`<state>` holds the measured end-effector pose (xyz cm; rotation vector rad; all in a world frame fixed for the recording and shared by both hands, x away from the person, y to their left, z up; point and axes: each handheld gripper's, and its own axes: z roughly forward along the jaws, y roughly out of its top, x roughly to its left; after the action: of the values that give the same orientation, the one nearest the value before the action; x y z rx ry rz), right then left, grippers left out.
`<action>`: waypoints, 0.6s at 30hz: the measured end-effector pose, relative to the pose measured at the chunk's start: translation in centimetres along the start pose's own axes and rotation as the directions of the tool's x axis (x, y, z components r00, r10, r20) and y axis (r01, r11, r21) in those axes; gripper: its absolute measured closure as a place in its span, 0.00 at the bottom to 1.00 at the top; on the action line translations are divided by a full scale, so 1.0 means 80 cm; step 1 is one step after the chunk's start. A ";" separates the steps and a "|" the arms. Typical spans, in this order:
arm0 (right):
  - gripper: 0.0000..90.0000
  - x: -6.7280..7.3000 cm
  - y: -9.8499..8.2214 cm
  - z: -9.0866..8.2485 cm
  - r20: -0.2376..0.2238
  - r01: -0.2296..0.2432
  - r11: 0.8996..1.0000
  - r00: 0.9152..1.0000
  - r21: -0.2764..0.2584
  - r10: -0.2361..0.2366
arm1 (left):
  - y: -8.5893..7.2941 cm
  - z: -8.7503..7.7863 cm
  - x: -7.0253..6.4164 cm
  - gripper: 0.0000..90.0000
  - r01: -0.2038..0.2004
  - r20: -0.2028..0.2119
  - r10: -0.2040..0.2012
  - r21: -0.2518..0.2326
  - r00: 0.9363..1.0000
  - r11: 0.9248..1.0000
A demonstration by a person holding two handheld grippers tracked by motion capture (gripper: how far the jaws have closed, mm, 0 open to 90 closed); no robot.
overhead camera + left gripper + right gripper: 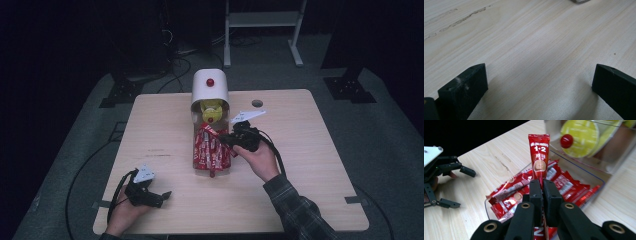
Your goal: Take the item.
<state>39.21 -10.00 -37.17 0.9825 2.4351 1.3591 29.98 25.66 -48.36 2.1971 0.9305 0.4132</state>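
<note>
My right gripper (542,185) is shut on a red coffee sachet (539,157) marked "1+2", which stands up from between its jaws. Under it lies a clear tray (584,168) with several more red sachets (509,197). In the high view the right gripper (226,139) hovers at the right side of that pile of sachets (207,150). My left gripper (162,196) rests near the table's front left with its jaws wide apart, and in its own view the left gripper (539,82) has only bare wood between its jaws.
A white dispenser (210,87) with a red knob and yellow-lidded capsules (210,107) stands behind the tray. The wooden table (310,150) has a cable hole (257,103) at the back right. Cables trail from both grippers.
</note>
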 end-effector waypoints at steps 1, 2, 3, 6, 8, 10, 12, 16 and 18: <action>0.95 0.000 0.000 0.000 0.000 0.000 1.000 1.000 0.000 0.000 | 0.000 0.000 0.000 0.00 0.000 0.000 0.000 0.000 1.000 1.000; 0.95 -0.003 -0.003 -0.006 0.007 -0.007 1.000 1.000 -0.003 0.007 | 0.000 0.000 0.000 0.00 0.000 0.000 0.000 0.000 1.000 1.000; 0.95 -0.003 -0.003 -0.006 0.007 -0.007 1.000 1.000 -0.003 0.007 | 0.000 0.000 0.000 0.00 0.000 0.000 0.000 0.000 1.000 1.000; 0.95 -0.010 -0.009 -0.016 0.018 -0.014 1.000 1.000 -0.005 0.014 | 0.000 0.000 0.000 0.00 -0.001 0.000 0.001 0.000 1.000 1.000; 0.95 -0.013 -0.013 -0.021 0.022 -0.018 1.000 1.000 -0.006 0.018 | 0.000 0.000 0.000 0.00 -0.001 0.000 0.001 0.000 1.000 1.000; 0.95 -0.016 -0.015 -0.025 0.028 -0.020 1.000 0.999 -0.009 0.020 | 0.000 0.000 0.000 0.00 -0.001 0.000 0.001 0.000 1.000 1.000; 0.95 -0.019 -0.018 -0.030 0.031 -0.025 1.000 0.999 -0.013 0.026 | 0.000 0.000 0.000 0.00 0.000 0.000 0.000 0.000 1.000 1.000; 0.95 -0.025 -0.026 -0.040 0.043 -0.031 0.999 0.999 -0.017 0.031 | 0.000 0.000 0.000 0.00 -0.003 0.000 0.003 0.002 1.000 1.000; 0.95 -0.029 -0.031 -0.045 0.049 -0.037 0.999 0.998 -0.021 0.038 | 0.000 0.000 0.000 0.00 -0.004 0.000 0.004 0.003 1.000 1.000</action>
<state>38.23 -14.88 -37.47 1.0492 2.3742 1.3519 29.99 25.68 -48.34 2.2018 0.9274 0.4140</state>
